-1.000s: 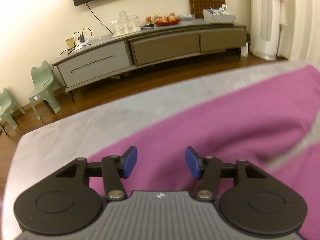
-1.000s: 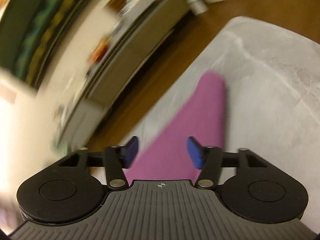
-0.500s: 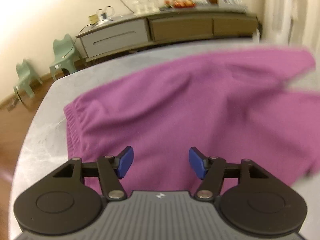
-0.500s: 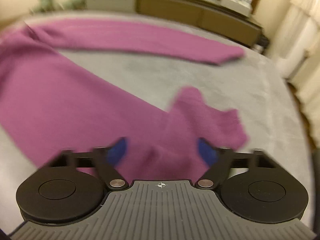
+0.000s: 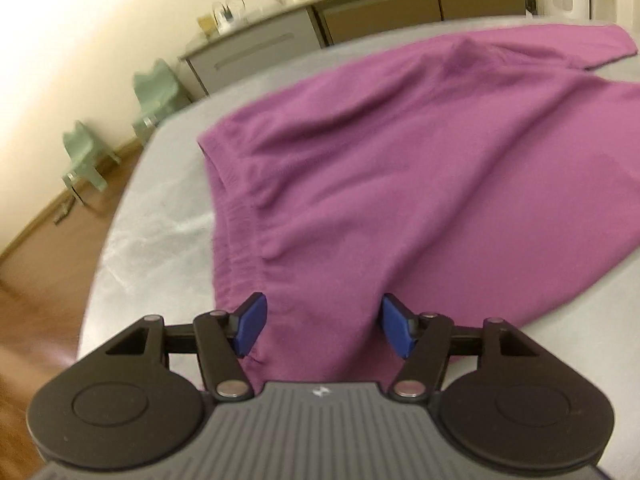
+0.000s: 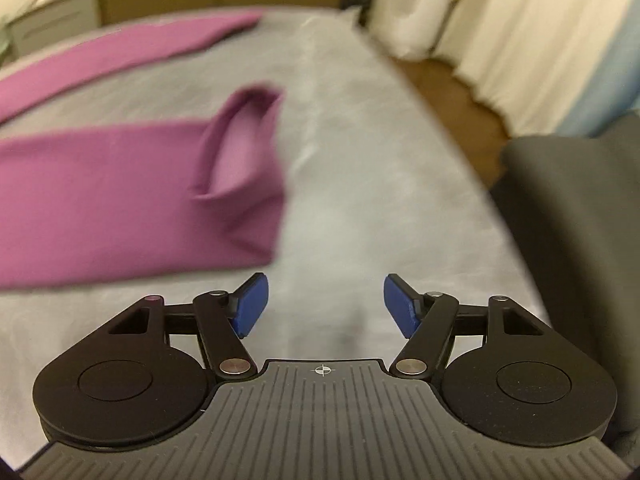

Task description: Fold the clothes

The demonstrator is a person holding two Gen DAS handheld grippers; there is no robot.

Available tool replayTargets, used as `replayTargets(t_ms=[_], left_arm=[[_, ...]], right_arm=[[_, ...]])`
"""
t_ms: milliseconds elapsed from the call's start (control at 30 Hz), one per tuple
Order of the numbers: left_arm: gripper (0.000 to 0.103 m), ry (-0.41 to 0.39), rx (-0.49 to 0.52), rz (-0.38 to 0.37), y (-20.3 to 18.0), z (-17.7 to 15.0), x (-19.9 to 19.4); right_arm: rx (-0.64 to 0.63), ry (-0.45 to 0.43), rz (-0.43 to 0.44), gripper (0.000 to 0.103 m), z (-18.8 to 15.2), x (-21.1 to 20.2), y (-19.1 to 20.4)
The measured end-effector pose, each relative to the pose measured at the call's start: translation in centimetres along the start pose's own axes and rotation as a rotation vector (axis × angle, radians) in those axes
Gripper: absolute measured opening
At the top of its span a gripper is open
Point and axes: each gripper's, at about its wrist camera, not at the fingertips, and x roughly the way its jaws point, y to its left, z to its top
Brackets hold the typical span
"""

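Left wrist view: left gripper (image 5: 321, 328) jaws spread wide, nothing clamped. Purple trousers (image 5: 420, 168) spread flat on the grey tabletop (image 5: 160, 240), directly ahead of the jaws and reaching back between them. Elastic waistband (image 5: 228, 200) ahead and left of the left jaw, its near end just beside that jaw's blue pad (image 5: 250, 328). Cannot tell whether the pads touch the cloth. One leg running far ahead and right, cuff near the upper right edge. Beyond the tabletop: grey-brown sideboard (image 5: 360, 16) far ahead, two green kids' chairs (image 5: 120, 120) far left on the wood floor (image 5: 36, 280).

Right wrist view, blurred: right gripper (image 6: 324, 306) jaws also wide apart, empty, only bare grey tabletop (image 6: 360, 200) between them. Leg cuff (image 6: 240, 140) of the trousers ahead and left of the left jaw, opening gaping toward the camera, clear of the pads. Leg fabric running off left from the cuff. Second leg (image 6: 120, 56) lying far ahead and left, well apart from the first. Cream curtains (image 6: 500, 20) far ahead right, dark grey upholstered shape (image 6: 580, 240) right of the right jaw, identity unclear.
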Motion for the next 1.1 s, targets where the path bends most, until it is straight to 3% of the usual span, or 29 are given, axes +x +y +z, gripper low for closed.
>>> replayTargets(t_ms=[133, 233, 300, 400, 500, 533, 600, 733, 767, 867, 967, 1100], left_arm=[[0.062, -0.103, 0.017, -0.022, -0.9, 0.6, -1.2], [0.061, -0.084, 0.042, -0.015, -1.9, 1.1, 0.1], [0.060, -0.066, 0.061, -0.017, -2.5, 1.1, 1.0], [0.060, -0.027, 0.096, -0.032, -3.1, 0.3, 2.0], [0.060, 0.012, 0.071, -0.022, -2.2, -0.3, 1.7], [0.060, 0.024, 0.067, -0.006, -1.8, -0.6, 1.6], [0.060, 0.047, 0.060, 0.025, -1.0, -1.3, 1.4], [0.059, 0.095, 0.030, 0.076, 0.3, -2.1, 1.0], [0.054, 0.092, 0.022, 0.090, 0.6, -2.0, 0.8], [0.053, -0.020, -0.036, 0.066, 1.0, -0.9, -1.2], [0.054, -0.092, -0.102, -0.005, 1.0, 0.3, -1.9], [0.054, -0.027, -0.079, -0.023, -0.4, 0.9, 0.8]], right_arm=[[0.060, -0.260, 0.048, 0.069, 1.6, -3.2, 0.8], [-0.028, -0.343, 0.149, 0.069, 2.4, -3.0, 3.6], [-0.113, -0.323, 0.217, 0.068, 2.9, -1.7, 5.7], [-0.254, -0.241, 0.246, 0.064, 3.1, 0.8, 8.7], [-0.285, -0.069, 0.117, 0.050, 3.0, 4.4, 8.4], [-0.213, -0.034, 0.074, 0.053, 3.2, 5.0, 6.4], [-0.037, 0.018, -0.004, 0.047, 3.7, 5.8, 1.5], [0.203, 0.046, -0.112, 0.051, 2.4, 5.3, -7.1], [0.241, 0.032, -0.123, 0.051, 2.0, 4.7, -8.3], [0.285, -0.108, -0.084, 0.055, 1.5, 1.2, -8.8], [0.173, -0.241, 0.057, 0.067, 1.9, -1.9, -5.3], [-0.034, -0.197, 0.265, 0.068, 2.0, -1.6, 1.2]])
